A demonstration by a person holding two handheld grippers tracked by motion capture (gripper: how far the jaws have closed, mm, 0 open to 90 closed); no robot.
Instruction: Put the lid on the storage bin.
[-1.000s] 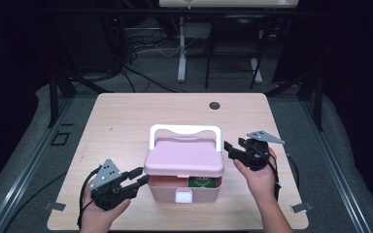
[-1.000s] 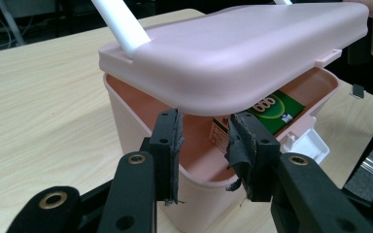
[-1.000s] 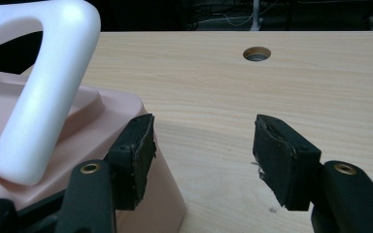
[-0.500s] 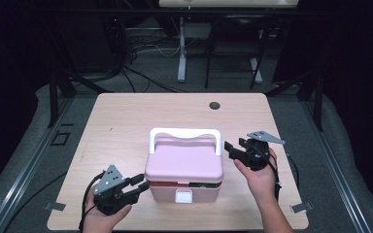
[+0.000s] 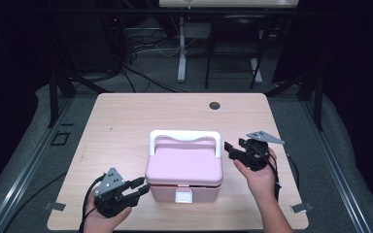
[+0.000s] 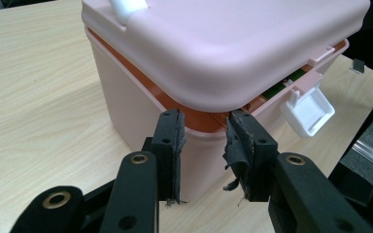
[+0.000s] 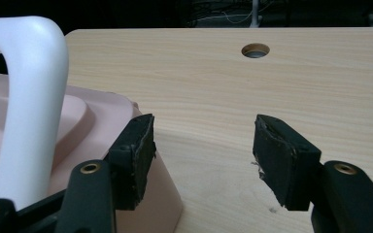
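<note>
Box (image 5: 184, 171) sits mid-bench, toward 6 o'clock, its lid (image 6: 233, 43) now lowered over the green contents that showed a second ago, though a gap remains and the white latch (image 6: 308, 110) hangs undone. Left claw (image 5: 137, 188), spread, nears its 8 o'clock corner; right claw (image 5: 232, 150), spread, waits at 3 o'clock. Latching likely follows.

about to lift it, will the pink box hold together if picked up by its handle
Probably rigid: the pink box looks like hard plastic. But its lid sits slightly ajar and the white latch hangs open, so lifting by the handle may raise only the lid.
</note>
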